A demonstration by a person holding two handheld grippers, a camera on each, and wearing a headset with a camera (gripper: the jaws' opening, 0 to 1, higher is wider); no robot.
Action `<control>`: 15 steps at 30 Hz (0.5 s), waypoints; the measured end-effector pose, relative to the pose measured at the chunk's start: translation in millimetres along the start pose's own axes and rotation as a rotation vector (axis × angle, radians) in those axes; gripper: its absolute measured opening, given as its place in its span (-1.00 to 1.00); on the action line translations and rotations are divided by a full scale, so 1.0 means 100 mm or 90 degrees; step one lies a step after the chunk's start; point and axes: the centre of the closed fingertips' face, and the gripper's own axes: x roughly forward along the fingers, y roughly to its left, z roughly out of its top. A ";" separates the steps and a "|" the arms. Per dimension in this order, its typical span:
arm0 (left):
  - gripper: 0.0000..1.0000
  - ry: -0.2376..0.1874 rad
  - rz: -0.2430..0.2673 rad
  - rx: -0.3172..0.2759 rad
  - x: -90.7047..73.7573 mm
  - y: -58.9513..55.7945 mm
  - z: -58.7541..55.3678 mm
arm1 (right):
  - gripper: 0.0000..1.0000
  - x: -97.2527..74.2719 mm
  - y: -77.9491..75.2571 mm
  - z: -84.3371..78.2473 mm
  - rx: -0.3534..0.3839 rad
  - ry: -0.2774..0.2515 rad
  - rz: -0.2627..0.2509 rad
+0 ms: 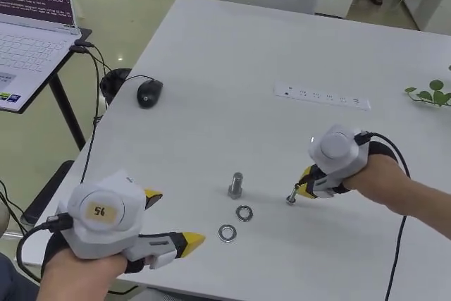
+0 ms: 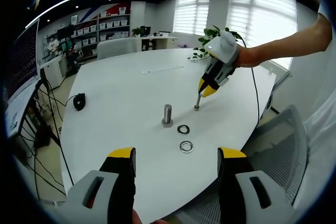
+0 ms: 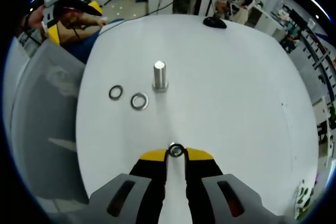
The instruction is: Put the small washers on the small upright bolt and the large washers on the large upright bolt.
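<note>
2 loose washers (image 1: pixel 244 213) (image 1: pixel 227 232), 2 bolts (image 1: pixel 235 185) (image 1: pixel 291 197)

Bright even light, blown-out windows (image 2: pixel 252 14) (left gripper view), soft shadows, fisheye bending at edges

Head view looks down on the white desk (image 1: pixel 232 68) from its near edge; left gripper view and right gripper view skim it from opposite sides, sharing the large bolt (image 2: pixel 167 115).
</note>
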 end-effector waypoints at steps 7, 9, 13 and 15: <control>0.25 0.001 -0.002 0.001 0.01 0.00 0.01 | -0.72 0.01 -0.01 -0.01 0.002 0.007 0.003; 0.25 0.001 -0.003 0.001 0.01 0.00 0.00 | -0.72 0.02 -0.01 -0.01 0.001 0.009 0.003; 0.25 0.000 -0.003 0.001 0.02 0.00 0.01 | -0.72 0.04 -0.01 0.00 0.001 0.011 0.005; 0.25 0.000 -0.003 0.002 0.02 0.00 0.02 | -0.72 0.05 0.00 0.00 0.000 0.014 0.005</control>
